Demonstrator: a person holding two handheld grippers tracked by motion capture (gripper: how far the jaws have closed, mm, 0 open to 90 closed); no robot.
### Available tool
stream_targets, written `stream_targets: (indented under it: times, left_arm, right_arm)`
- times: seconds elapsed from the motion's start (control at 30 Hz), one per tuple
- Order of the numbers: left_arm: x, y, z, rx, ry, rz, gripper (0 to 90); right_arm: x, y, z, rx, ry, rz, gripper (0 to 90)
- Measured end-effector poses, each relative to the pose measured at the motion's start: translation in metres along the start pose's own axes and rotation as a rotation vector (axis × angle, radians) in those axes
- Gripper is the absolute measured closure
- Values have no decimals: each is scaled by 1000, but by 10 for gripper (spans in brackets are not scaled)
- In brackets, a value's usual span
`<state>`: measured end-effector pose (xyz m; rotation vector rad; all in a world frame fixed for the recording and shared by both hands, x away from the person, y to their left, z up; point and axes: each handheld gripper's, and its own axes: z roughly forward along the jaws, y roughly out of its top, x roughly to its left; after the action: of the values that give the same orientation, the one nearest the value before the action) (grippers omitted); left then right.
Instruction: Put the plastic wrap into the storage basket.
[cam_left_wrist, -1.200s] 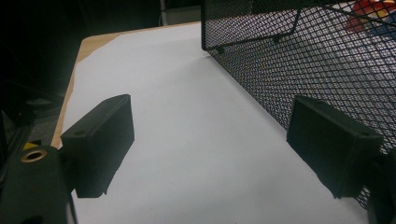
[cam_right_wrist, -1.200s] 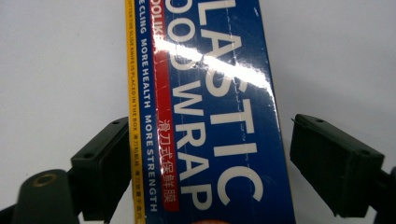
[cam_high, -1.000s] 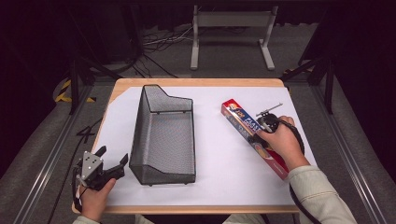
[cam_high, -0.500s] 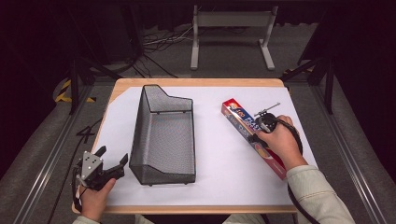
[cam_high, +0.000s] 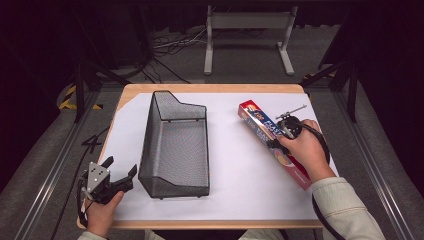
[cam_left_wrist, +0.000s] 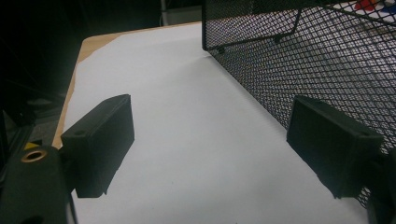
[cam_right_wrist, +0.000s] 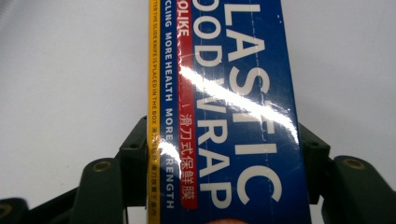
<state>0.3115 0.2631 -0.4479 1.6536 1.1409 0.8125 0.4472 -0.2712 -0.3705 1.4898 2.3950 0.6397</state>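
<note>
Blue cardboard plastic-wrap box (cam_high: 274, 143), right of frame, is clamped in the right gripper (cam_high: 281, 140); lifting begins; next, carry it into the black wire-mesh basket (cam_high: 175, 145); left gripper (cam_high: 118, 172) fingers apart.

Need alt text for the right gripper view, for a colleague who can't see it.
A blue plastic wrap box with white lettering and a yellow edge runs up the frame, clamped across its width between the right gripper's two black fingers. White paper lies behind it.

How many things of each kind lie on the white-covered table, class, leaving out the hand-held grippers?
Black wire-mesh baskets: 1
Long blue-and-red plastic wrap boxes: 1
Total: 2
</note>
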Motion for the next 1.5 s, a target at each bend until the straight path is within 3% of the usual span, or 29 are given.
stream_targets:
  times: [0.37, 0.87, 1.07, 1.5]
  left_arm:
    - [0, 0, 0, -1, 1, -2, 160]
    - [0, 0, 0, -2, 0, 3, 160]
    - [0, 0, 0, -2, 1, 0, 160]
    - [1, 0, 0, -5, -2, -7, 159]
  right_arm:
    - [9, 6, -31, -63, -10, 9, 393]
    - [28, 11, -66, -128, 5, -23, 393]
    - [44, 14, -68, -125, 20, -10, 393]
    - [110, 39, -63, -114, 96, -48, 393]
